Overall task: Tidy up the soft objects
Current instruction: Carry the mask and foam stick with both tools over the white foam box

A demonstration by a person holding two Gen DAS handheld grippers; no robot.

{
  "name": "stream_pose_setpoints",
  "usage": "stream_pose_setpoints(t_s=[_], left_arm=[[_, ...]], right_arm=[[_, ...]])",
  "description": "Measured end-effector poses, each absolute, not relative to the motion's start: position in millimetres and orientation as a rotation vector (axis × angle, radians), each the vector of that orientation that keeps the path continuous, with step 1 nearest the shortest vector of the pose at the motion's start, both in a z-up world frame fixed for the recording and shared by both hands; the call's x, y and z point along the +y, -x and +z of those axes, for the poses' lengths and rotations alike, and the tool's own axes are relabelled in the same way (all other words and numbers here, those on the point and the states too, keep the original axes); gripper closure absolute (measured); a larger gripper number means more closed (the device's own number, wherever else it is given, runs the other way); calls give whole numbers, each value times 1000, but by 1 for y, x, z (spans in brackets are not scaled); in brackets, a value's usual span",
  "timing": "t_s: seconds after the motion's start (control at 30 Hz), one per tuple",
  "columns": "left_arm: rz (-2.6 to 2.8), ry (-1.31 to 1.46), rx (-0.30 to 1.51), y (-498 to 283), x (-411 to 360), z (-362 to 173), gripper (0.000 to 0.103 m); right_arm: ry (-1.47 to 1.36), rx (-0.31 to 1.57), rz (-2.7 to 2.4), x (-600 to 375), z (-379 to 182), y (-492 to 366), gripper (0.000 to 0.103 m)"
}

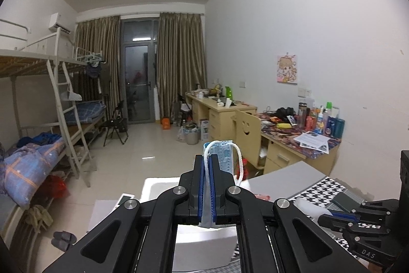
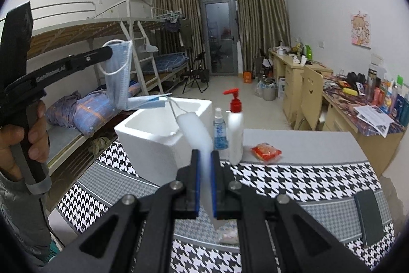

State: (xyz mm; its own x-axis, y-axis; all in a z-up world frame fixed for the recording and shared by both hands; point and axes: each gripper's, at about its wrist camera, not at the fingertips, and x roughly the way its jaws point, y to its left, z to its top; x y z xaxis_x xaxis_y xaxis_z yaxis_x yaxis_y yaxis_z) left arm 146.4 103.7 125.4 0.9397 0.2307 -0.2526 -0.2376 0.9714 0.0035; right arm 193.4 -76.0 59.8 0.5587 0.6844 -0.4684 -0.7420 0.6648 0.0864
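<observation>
My left gripper point(image 1: 207, 157) is shut on a blue face mask point(image 1: 222, 153) with white ear loops, held up in the air above a white foam box point(image 1: 163, 189). In the right wrist view the left gripper point(image 2: 110, 50) shows at the upper left with the mask point(image 2: 118, 71) hanging from it, left of the foam box point(image 2: 163, 134). My right gripper point(image 2: 205, 152) is shut on a second face mask point(image 2: 194, 129), pale and blurred, whose ear loop and blue far end point(image 2: 148, 102) stretch over the box's rim. The right gripper point(image 1: 340, 216) shows low right in the left wrist view.
A black-and-white houndstooth mat point(image 2: 294, 178) covers the grey table. On it stand a red-pump white bottle point(image 2: 235, 127), a small blue spray bottle point(image 2: 219, 131), a red snack packet point(image 2: 266, 151) and a dark phone point(image 2: 369, 216). Bunk beds stand left, desks right.
</observation>
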Motion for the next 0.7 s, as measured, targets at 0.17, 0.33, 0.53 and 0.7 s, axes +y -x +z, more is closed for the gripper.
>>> stream_pose_setpoints(t_s=[0.17, 0.33, 0.53, 0.7], left_arm=[[284, 23, 253, -154, 113, 122, 99], [333, 36, 273, -164, 124, 119, 99], [351, 49, 313, -178, 132, 111, 99], [349, 46, 368, -193, 141, 102, 99]], right_arm=[[140, 493, 876, -58, 67, -197, 94], [170, 490, 900, -40, 70, -197, 94], [187, 507, 914, -26, 70, -201, 94], [192, 516, 906, -18, 71, -206, 94]])
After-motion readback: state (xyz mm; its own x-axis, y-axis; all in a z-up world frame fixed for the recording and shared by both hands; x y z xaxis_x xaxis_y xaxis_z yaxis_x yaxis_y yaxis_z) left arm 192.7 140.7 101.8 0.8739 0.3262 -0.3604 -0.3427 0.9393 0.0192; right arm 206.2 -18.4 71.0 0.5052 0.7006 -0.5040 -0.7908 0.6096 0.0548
